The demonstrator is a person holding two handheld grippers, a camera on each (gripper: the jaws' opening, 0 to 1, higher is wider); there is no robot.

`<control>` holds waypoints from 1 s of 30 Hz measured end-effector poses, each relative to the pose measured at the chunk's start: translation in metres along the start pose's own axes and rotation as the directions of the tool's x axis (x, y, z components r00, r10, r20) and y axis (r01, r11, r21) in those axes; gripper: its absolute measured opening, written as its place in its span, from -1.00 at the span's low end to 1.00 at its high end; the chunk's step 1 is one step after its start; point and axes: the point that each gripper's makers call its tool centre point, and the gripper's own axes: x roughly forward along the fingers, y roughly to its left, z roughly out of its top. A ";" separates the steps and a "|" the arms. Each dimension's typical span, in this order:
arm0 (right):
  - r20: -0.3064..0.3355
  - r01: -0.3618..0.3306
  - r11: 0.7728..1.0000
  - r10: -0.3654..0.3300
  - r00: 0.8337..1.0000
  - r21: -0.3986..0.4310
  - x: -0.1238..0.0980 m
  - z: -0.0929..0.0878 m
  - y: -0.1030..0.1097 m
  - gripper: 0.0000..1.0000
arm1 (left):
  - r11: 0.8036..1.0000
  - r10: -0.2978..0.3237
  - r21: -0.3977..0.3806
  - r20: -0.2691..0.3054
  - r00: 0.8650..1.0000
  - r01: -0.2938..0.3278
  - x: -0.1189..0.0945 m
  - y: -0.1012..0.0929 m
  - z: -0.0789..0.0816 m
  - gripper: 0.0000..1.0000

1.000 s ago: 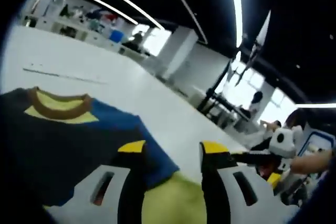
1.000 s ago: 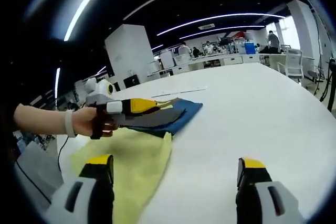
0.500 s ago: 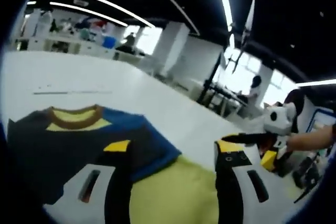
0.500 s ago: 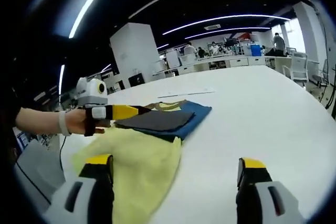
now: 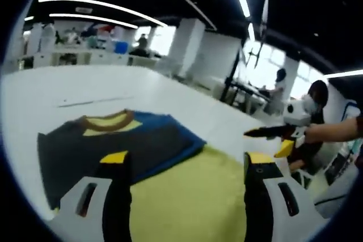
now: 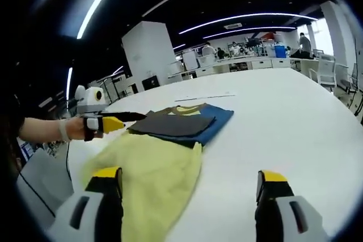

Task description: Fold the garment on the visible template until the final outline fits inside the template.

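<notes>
Both grippers spread apart and empty, clear of the cloth.
Soft yellow fabric garment (image 6: 150, 179) with folded navy-blue collared part (image 5: 113, 145) lies at twelve o'clock; limp, light, best taken at an edge.

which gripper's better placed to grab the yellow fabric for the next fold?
Left, probably. In the right gripper view, the left gripper hovers at the garment's edge; the right gripper sits open, farther back.

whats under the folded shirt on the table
The folded shirt lies partly on a yellow cloth and partly on the white table. How far the cloth runs beneath it is covered, and no template outline can be made out there.
</notes>
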 end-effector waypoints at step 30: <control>-0.125 -0.107 0.992 0.098 0.987 -0.064 -0.020 -0.035 0.034 0.76 | 0.984 0.146 -0.070 -0.188 0.971 -0.162 -0.165 0.035 -0.080 0.23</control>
